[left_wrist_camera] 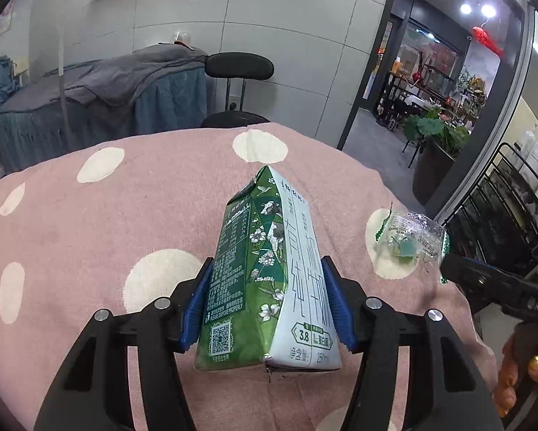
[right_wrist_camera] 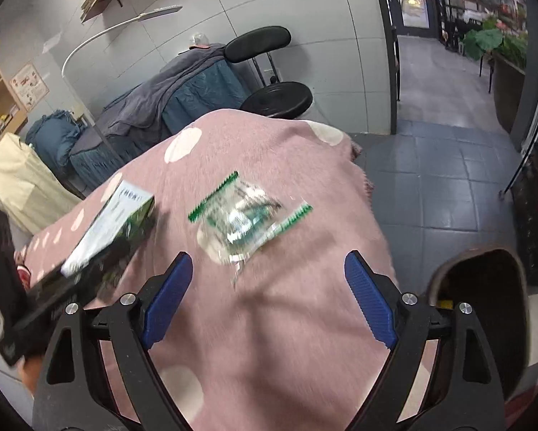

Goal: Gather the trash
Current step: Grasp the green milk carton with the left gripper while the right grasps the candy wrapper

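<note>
The milk carton (left_wrist_camera: 269, 280) is being gripped by the left claw (left_wrist_camera: 267, 301), both blue pads pressed against its sides, above the pink spotted cloth (left_wrist_camera: 89, 222). The right claw (right_wrist_camera: 269, 298) is being held wide, nothing between its pads. The clear plastic wrapper (right_wrist_camera: 247, 219) is lying on the cloth just ahead of it.

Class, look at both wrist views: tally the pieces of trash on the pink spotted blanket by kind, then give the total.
Milk carton: 1, gripped in the left claw
Clear plastic wrapper with green edges: 1, lying loose ahead of the open right claw
Total: 2
</note>
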`<action>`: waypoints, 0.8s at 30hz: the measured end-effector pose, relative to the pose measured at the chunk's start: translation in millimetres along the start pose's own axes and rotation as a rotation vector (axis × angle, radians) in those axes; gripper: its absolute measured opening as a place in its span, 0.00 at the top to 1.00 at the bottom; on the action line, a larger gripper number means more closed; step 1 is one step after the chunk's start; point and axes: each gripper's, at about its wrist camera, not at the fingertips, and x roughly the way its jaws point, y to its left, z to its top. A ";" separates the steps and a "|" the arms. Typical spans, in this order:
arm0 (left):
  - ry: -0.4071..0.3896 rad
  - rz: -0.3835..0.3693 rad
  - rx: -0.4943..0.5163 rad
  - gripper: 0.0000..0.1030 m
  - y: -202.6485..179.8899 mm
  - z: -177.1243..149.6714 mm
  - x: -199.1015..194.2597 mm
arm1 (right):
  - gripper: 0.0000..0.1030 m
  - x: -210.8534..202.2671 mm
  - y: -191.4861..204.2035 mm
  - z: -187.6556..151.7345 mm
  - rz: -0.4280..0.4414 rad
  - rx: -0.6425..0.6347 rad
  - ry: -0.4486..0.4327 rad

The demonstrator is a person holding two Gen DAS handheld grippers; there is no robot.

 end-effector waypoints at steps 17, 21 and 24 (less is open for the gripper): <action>-0.079 0.007 -0.015 0.45 8.3 12.0 -10.8 | 0.79 -15.7 10.5 -3.5 0.015 -0.020 -0.051; -0.087 -0.038 -0.032 0.45 7.0 11.6 -18.7 | 0.79 -48.7 3.1 -22.4 0.027 -0.033 -0.065; -0.115 -0.029 -0.013 0.45 -0.7 11.5 -28.2 | 0.79 -75.4 -7.0 -36.6 0.019 -0.044 -0.085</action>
